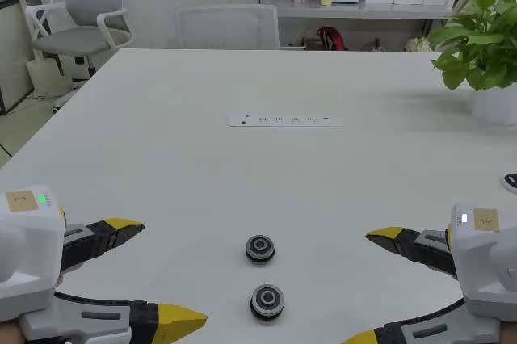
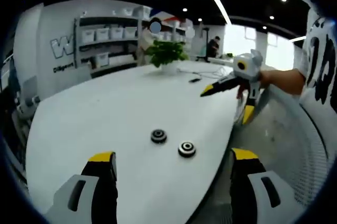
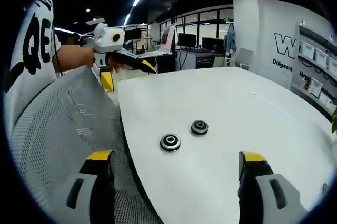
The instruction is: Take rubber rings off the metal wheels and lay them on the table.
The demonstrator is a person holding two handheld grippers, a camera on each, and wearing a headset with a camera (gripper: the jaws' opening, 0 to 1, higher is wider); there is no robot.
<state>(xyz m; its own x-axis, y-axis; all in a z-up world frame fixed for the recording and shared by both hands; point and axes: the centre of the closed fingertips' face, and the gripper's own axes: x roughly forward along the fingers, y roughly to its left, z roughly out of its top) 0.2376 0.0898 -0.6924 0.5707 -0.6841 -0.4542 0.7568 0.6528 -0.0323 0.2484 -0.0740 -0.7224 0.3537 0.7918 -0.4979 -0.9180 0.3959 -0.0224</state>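
Note:
Two small metal wheels with black rubber rings lie flat near the table's front edge: the far wheel (image 1: 260, 249) (image 2: 158, 136) (image 3: 199, 126) and the near wheel (image 1: 267, 301) (image 2: 186, 149) (image 3: 170, 142). They sit a little apart. My left gripper (image 1: 168, 271) (image 2: 172, 156) (image 3: 129, 74) is open at the lower left, well to the left of both wheels, holding nothing. My right gripper (image 1: 359, 287) (image 3: 176, 156) (image 2: 225, 103) is open at the lower right, equally far from them and with nothing between its jaws. Both point inward toward the wheels.
A white power strip (image 1: 280, 120) lies mid-table. A potted plant (image 1: 485, 45) stands at the far right, with a small dark object (image 1: 510, 182) at the right edge. Chairs (image 1: 77, 29) stand behind the table. A grey mesh chair (image 3: 68, 129) is beside the front edge.

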